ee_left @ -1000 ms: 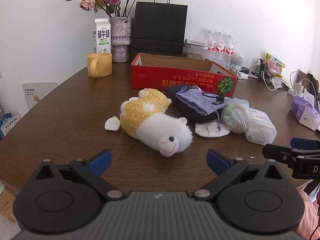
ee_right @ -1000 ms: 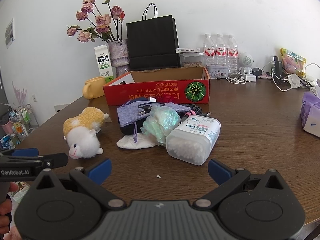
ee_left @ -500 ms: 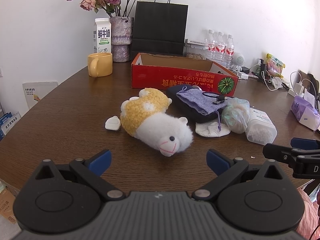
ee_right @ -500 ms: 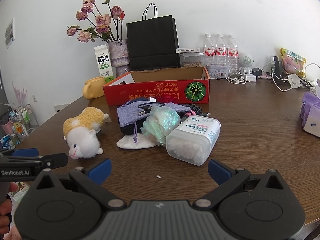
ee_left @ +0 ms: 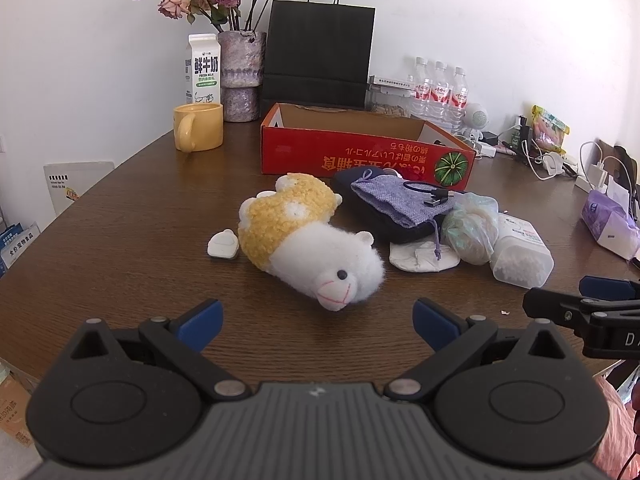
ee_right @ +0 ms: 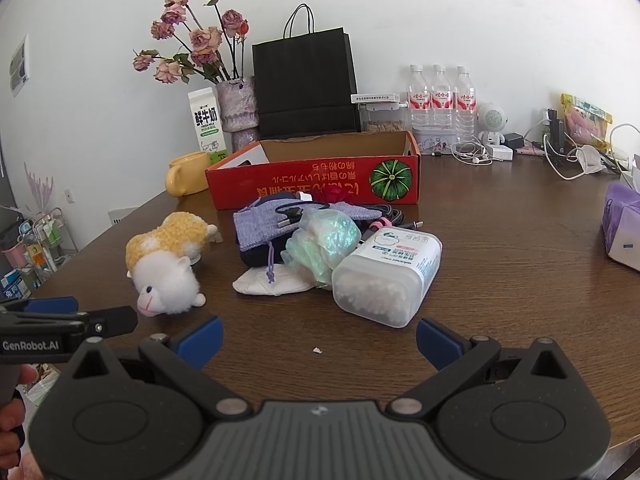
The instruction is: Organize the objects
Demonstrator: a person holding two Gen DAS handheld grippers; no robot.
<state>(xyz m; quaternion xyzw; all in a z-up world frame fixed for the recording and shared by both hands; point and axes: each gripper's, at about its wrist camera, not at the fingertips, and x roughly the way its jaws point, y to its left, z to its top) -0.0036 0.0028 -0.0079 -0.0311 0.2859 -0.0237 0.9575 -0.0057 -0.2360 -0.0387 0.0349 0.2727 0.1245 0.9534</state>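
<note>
A yellow-and-white plush sheep lies on its side in the middle of the brown table. To its right is a pile: a purple drawstring pouch on a dark case, a crumpled plastic bag, a white pad and a clear box of cotton swabs. Behind stands an open red cardboard box. My left gripper is open, just short of the sheep's face. My right gripper is open, in front of the swab box.
A yellow mug, milk carton, flower vase, black paper bag and water bottles line the back. A purple tissue pack and cables sit far right. A small white piece lies left of the sheep.
</note>
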